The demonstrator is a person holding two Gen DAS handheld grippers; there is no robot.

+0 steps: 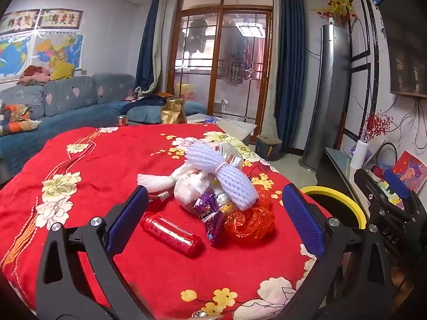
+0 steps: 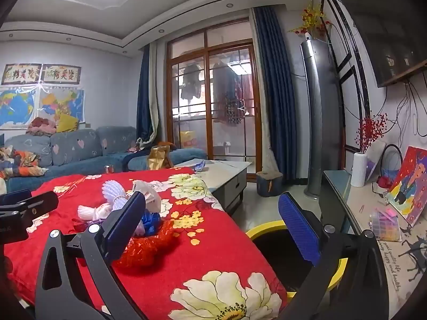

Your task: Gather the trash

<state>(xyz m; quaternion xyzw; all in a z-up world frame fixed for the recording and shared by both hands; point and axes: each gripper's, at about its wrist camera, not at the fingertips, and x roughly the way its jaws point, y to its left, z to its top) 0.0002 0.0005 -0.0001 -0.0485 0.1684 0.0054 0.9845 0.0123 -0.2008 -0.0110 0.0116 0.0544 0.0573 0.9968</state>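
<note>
A heap of trash lies on the red flowered cloth [image 1: 93, 213]: a bundle of white foam fruit nets [image 1: 226, 176], a white plastic bag [image 1: 186, 184], a purple wrapper [image 1: 210, 213], a crumpled red-orange bag [image 1: 250, 221] and a red bottle [image 1: 170, 232] lying on its side. My left gripper [image 1: 216, 213] hovers open, its blue pads either side of the heap and apart from it. My right gripper [image 2: 213, 221] stands open to the right, its left pad in front of the red-orange bag [image 2: 144, 248], nothing between its fingers. A yellow-rimmed bin [image 2: 267, 229] stands beside the table.
A grey sofa [image 1: 66, 101] with clothes stands behind the table, a low white cabinet [image 2: 226, 178] beyond its far corner. A glass-topped TV stand [image 2: 373, 213] with a vase and a painting runs along the right wall. A silver tower unit [image 2: 317, 120] stands near the curtains.
</note>
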